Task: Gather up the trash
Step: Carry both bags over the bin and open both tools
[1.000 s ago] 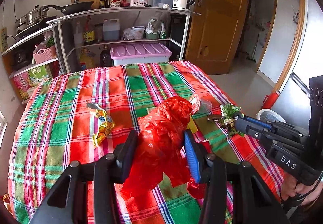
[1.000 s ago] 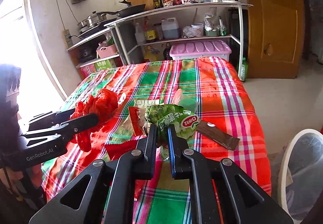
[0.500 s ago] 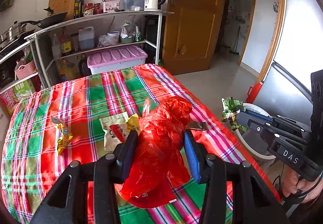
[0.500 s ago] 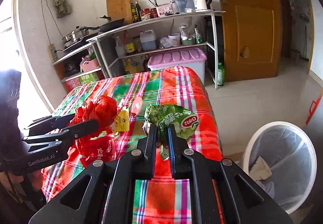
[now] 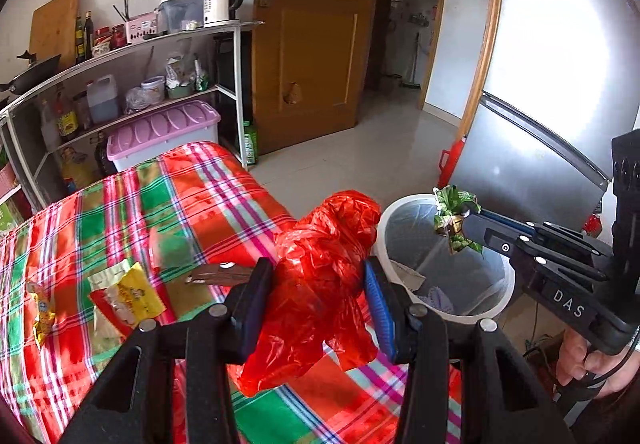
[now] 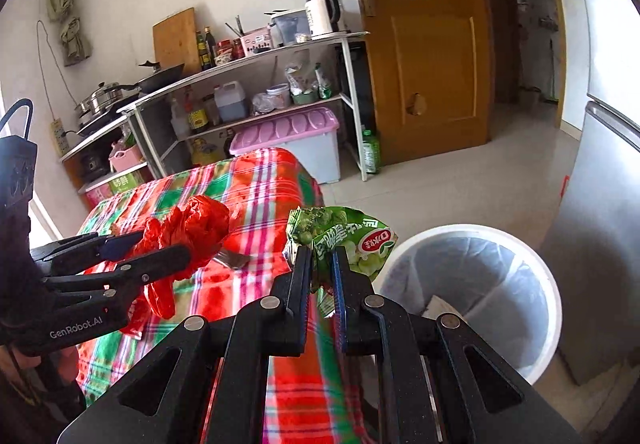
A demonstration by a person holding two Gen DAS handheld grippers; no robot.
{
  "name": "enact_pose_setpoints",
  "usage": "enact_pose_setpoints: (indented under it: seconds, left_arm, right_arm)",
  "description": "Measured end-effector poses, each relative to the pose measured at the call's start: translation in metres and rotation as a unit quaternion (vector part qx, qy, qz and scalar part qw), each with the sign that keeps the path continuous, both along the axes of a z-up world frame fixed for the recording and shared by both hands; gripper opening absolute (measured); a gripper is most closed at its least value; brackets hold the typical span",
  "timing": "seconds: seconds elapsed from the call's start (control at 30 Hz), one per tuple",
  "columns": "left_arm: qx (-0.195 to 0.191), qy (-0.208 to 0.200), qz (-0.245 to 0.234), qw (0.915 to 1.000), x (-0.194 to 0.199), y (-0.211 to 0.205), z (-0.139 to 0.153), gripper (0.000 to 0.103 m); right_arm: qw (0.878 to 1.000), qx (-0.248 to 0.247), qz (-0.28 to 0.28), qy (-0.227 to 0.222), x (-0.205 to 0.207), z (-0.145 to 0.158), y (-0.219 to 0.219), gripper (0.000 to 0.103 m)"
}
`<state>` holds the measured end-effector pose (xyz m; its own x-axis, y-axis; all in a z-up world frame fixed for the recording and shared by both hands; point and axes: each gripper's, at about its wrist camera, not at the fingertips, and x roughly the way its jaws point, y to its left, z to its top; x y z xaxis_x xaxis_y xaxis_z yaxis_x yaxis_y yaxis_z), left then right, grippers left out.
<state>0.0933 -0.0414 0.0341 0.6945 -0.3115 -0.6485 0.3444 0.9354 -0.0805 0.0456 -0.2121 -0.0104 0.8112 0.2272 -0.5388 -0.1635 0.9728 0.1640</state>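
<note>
My left gripper (image 5: 316, 276) is shut on a crumpled red plastic bag (image 5: 324, 268) and holds it above the table's right edge; the bag also shows in the right wrist view (image 6: 192, 232). My right gripper (image 6: 320, 264) is shut on a green snack wrapper (image 6: 344, 240), held over the near rim of a white trash bin (image 6: 472, 300). In the left wrist view the wrapper (image 5: 454, 212) hangs over the bin (image 5: 444, 256), which has a clear liner and some trash inside.
The plaid-covered table (image 5: 120, 212) holds a yellow snack packet (image 5: 128, 292), another yellow wrapper (image 5: 40, 308) and a brown wrapper (image 5: 216, 274). A metal shelf rack (image 5: 132, 84) and pink-lidded box (image 5: 164, 128) stand behind. A grey fridge (image 6: 600, 224) stands right of the bin.
Both grippers have swung right, off the table toward the bin, each still holding its trash. The bin is now close under the right gripper.
</note>
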Motion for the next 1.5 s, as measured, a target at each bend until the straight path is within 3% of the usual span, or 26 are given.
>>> enact_pose_setpoints:
  seconds: [0.37, 0.67, 1.17, 1.27, 1.33, 1.43, 1.5]
  left_arm:
    - [0.004, 0.014, -0.062, 0.998, 0.014, -0.08, -0.01, 0.048]
    - [0.018, 0.048, -0.098, 0.9939, 0.023, -0.129, -0.032, 0.048]
    - [0.042, 0.095, -0.093, 0.9902, 0.038, -0.156, -0.066, 0.049]
    - [0.043, 0.099, -0.091, 0.9901, 0.04, -0.157, -0.068, 0.051]
    - [0.043, 0.099, -0.089, 0.9902, 0.041, -0.156, -0.069, 0.062]
    - [0.047, 0.09, -0.086, 0.9911, 0.04, -0.155, -0.067, 0.064]
    - [0.044, 0.092, -0.088, 0.9909, 0.039, -0.153, -0.066, 0.064]
  right_arm:
    - [0.997, -0.006, -0.077, 0.024, -0.015, -0.014, -0.081, 0.011]
    - [0.992, -0.013, -0.104, 0.064, -0.013, -0.042, -0.12, 0.011]
    - [0.986, -0.016, -0.119, 0.119, 0.013, -0.081, -0.142, 0.014]
    - [0.984, -0.018, -0.128, 0.124, 0.016, -0.084, -0.144, 0.023]
    - [0.983, -0.012, -0.132, 0.127, 0.015, -0.086, -0.147, 0.029]
    - [0.982, -0.012, -0.138, 0.128, 0.014, -0.086, -0.148, 0.044]
    - [0.982, -0.009, -0.14, 0.125, 0.013, -0.085, -0.149, 0.046]
